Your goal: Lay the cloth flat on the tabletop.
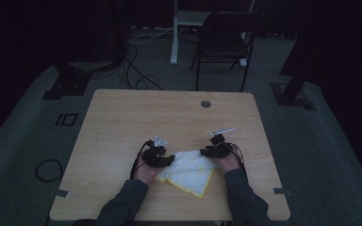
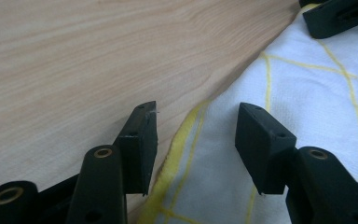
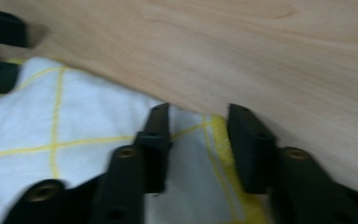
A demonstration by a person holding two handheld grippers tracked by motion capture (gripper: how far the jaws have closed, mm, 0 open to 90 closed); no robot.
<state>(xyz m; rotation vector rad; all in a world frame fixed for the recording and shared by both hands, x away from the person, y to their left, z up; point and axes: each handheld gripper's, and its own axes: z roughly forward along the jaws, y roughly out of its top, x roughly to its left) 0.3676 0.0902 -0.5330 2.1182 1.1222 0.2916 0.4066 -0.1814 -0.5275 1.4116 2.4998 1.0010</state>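
I count: one cloth (image 1: 191, 172), lower centre of high view. Two grippers, left (image 1: 159, 157) and right (image 1: 215, 149), flanking it. One table (image 1: 169, 113). One chair (image 1: 226, 40), top centre. Two dark stands, upper left (image 1: 68, 80) and upper right (image 1: 292, 92).

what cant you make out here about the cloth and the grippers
- Cloth, high view: dim and small; its near corners lie under the hands and grippers, so the fold cannot be read.
- Left gripper, its own view: jaws stand apart over the cloth edge; whether the pads touch it cannot be told.
- Right gripper, its own view: blurred; the yellow hem lies between the jaws, grip unclear.
- Table: its far side is cut off in both gripper views.
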